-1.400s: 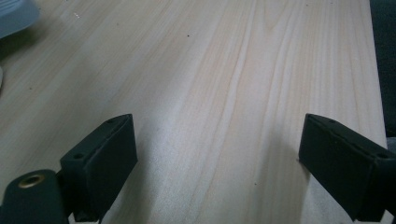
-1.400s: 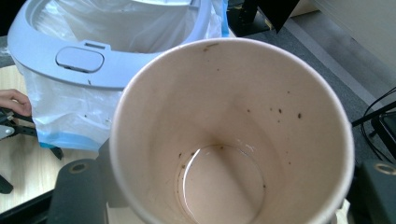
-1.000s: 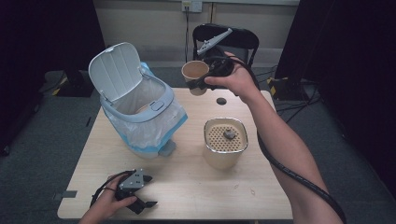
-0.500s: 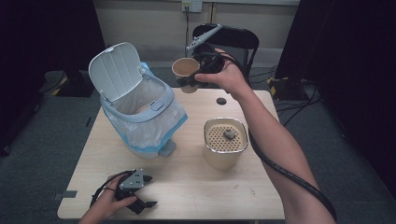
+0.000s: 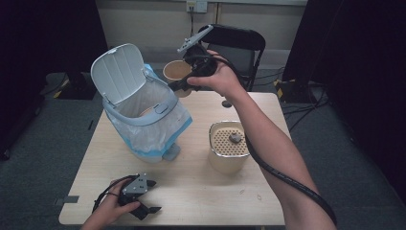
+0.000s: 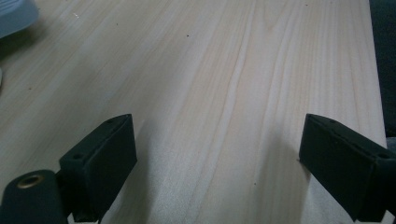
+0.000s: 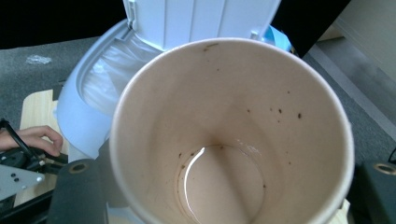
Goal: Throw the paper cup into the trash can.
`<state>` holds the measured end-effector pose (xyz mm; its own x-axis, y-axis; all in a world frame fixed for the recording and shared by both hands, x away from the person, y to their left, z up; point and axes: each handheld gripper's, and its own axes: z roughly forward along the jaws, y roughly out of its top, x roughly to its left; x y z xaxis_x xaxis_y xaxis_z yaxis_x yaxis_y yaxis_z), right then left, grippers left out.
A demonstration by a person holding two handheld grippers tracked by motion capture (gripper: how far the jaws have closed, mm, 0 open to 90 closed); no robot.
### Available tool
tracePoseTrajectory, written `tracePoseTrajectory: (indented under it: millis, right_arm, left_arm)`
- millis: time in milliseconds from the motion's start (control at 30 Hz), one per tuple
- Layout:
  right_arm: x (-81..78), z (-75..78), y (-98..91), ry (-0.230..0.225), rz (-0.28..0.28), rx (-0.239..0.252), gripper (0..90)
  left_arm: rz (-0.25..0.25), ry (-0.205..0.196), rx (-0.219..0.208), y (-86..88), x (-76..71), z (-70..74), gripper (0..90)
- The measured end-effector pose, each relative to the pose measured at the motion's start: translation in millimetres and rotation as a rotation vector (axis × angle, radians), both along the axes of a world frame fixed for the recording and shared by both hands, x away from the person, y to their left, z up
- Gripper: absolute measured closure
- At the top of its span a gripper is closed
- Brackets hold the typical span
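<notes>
Your right hand-held gripper [image 5: 178, 85] clamps a paper cup [image 5: 176, 71], tilted, in the air just beside the open bin [image 5: 143, 115]; a little liquid sits inside. Your left hand-held gripper [image 5: 146, 197] rests on the desk [image 5: 201, 191], jaws wide apart and holding nothing.

- Paper cup [image 7: 229, 135]: held between the two black jaws, mouth toward the camera, brown specks on its inner wall, a little liquid at the bottom.
- White bin [image 7: 93, 112]: just behind the cup, lid [image 7: 201, 18] raised, clear liner inside.
- Hand [image 7: 32, 137]: far left of the cup.
</notes>
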<state>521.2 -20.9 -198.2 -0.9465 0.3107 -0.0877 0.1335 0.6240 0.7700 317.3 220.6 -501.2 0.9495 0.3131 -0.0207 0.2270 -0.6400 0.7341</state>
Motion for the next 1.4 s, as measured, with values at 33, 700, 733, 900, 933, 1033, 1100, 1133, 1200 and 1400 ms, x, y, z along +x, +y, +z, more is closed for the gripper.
tracePoseTrajectory:
  millis: [33,700,733,900,933,1033,1100,1133,1200,1400]
  right_arm:
    - [-0.8,0.0,4.5,0.005,0.01,0.003,27.2]
    - [9.4,-8.5,48.1,0.033,0.048,0.034,27.1]
    - [10.1,-9.4,50.9,0.034,0.052,0.034,27.1]
    - [16.2,-18.5,65.6,0.052,0.065,0.026,27.0]
    - [17.4,-19.7,68.6,0.056,0.066,0.03,26.9]
    - [19.9,-23.4,78.5,0.075,0.076,0.05,25.5]
    - [19.7,-27.0,85.4,0.115,0.086,0.04,20.2]
    - [18.0,-28.4,88.7,0.112,0.079,0.031,13.8]
    - [15.7,-30.5,92.4,0.117,0.072,0.006,16.8]
    - [11.1,-27.3,76.9,0.111,0.066,0.029,14.8]
  left_arm:
    - [0.0,0.001,0.0,0.0,0.0,0.0,10.4]
    - [0.001,0.0,0.001,0.0,-0.1,0.1,10.3]
    - [0.002,0.001,0.008,0.2,-0.4,0.4,10.3]
    - [-0.003,0.001,0.005,0.0,-0.5,0.3,10.3]
    - [-0.003,0.002,0.009,0.2,-0.5,0.4,10.3]
    - [-0.002,0.002,0.006,0.0,-0.5,0.3,10.3]
    - [-0.003,0.003,0.005,0.0,-0.5,0.2,10.2]
    - [-0.004,0.002,0.006,0.0,-0.5,0.3,10.2]
    - [-0.004,0.002,0.006,0.0,-0.5,0.3,10.2]
    - [-0.004,0.002,0.005,-0.1,-0.5,0.2,10.2]
